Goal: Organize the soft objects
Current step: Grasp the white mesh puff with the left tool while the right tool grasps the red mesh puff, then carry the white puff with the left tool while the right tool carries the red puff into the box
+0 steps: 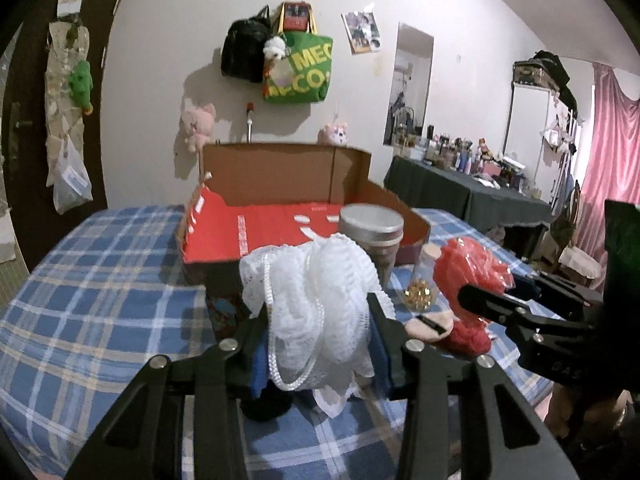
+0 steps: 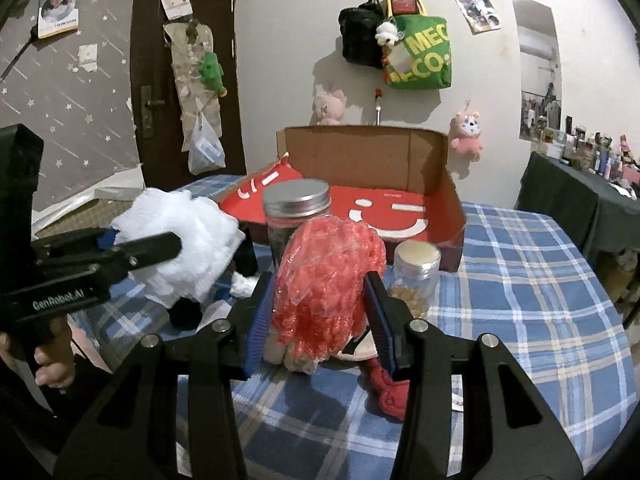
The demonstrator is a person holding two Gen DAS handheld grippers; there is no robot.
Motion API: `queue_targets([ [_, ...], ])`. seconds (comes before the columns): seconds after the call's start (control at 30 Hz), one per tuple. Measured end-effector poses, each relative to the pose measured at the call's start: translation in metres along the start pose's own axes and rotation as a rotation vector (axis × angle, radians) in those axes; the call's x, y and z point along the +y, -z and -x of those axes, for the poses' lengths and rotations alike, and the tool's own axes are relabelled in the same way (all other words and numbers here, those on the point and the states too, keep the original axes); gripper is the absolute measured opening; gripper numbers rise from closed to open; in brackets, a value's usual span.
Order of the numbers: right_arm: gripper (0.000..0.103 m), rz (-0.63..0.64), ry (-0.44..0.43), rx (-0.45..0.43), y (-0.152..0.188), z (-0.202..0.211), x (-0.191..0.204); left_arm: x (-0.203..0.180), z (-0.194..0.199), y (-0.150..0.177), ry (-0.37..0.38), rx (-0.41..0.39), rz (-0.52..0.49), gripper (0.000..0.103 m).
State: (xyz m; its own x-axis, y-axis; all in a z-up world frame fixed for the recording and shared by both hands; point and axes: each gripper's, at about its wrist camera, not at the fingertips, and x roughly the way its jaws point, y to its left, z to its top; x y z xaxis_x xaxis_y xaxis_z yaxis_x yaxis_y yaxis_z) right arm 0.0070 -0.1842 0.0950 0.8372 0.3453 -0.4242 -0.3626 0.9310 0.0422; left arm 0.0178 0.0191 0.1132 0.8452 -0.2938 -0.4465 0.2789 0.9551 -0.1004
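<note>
My left gripper is shut on a white mesh bath pouf with a white cord loop, held above the blue plaid table; it also shows in the right wrist view. My right gripper is shut on a red curly pouf in clear wrap, seen from the left wrist view too. An open cardboard box with a red floor stands just behind both. A red knitted item and a beige pad lie on the table under the right gripper.
A tall jar with a metal lid and a small cork jar of gold bits stand in front of the box. A black round object lies under the white pouf. A dark cluttered side table stands at the right.
</note>
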Motion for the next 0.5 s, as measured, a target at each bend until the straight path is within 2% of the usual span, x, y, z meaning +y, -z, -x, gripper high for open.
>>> queue_targets([
  [0.23,0.043,0.008,0.019,-0.053,-0.014,0.016,-0.006,0.006,0.017,-0.017,-0.017,-0.065,-0.009,0.043],
  [0.5,0.043,0.030,0.024,-0.095,-0.034,0.015,-0.013,0.011,0.012,-0.036,-0.027,-0.079,-0.030,0.043],
])
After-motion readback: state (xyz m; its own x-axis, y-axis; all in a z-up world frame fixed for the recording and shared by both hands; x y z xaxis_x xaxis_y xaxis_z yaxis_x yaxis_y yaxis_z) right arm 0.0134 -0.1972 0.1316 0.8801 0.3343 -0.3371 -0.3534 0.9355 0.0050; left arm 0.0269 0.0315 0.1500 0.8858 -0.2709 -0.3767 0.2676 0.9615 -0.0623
